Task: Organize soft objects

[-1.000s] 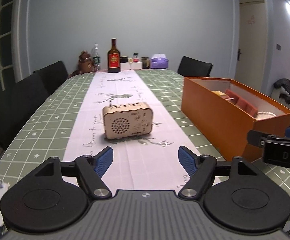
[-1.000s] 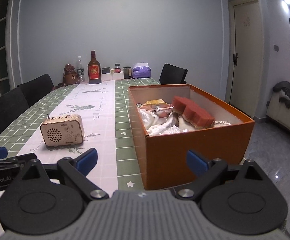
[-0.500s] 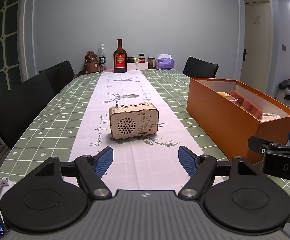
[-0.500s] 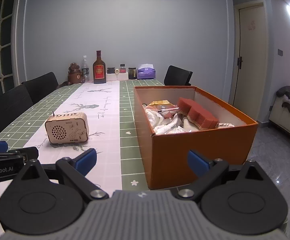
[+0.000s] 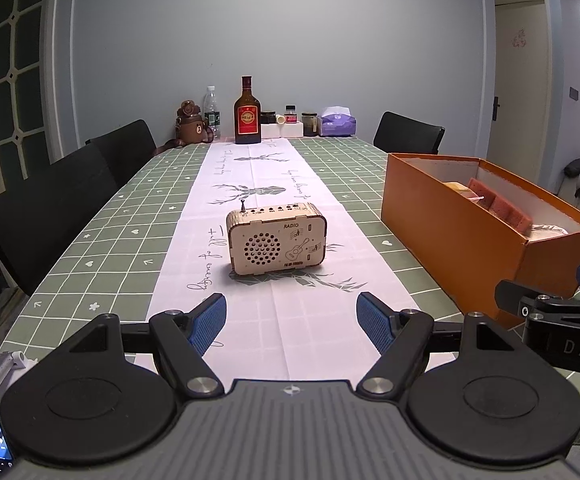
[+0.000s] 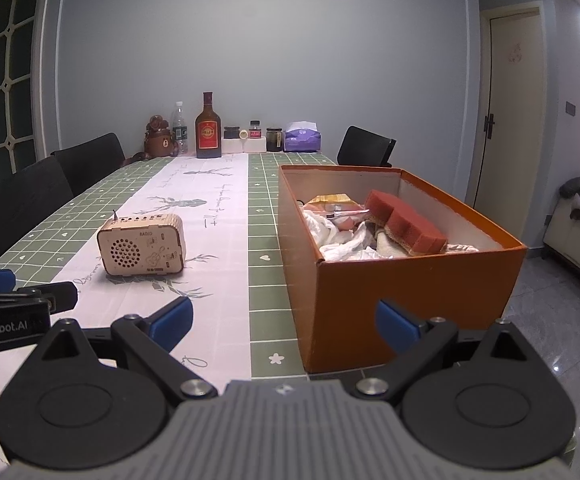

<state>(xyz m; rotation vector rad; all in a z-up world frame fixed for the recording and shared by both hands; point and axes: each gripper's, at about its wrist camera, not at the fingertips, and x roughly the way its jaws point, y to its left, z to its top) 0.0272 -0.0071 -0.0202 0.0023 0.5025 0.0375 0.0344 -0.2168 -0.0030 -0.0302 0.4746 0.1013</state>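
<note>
Grey-blue wall [image 5: 290,40], black chairs [image 5: 49,208] beside long table [image 5: 101,232]

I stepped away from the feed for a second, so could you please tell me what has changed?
Both views levelled out, so both hand-held grippers tipped up slightly; nothing was grasped or released. The left hand-held gripper and right hand-held gripper stayed open and empty. The wooden radio and orange box stayed put.

An open rectangular orange cardboard box [image 6: 402,280] sat on the table's right side. Inside, a rust-red notched sponge block [image 6: 406,222] lay tilted atop crumpled white cloths [image 6: 342,240], with a yellow soft packet [image 6: 330,199] behind them.
</note>
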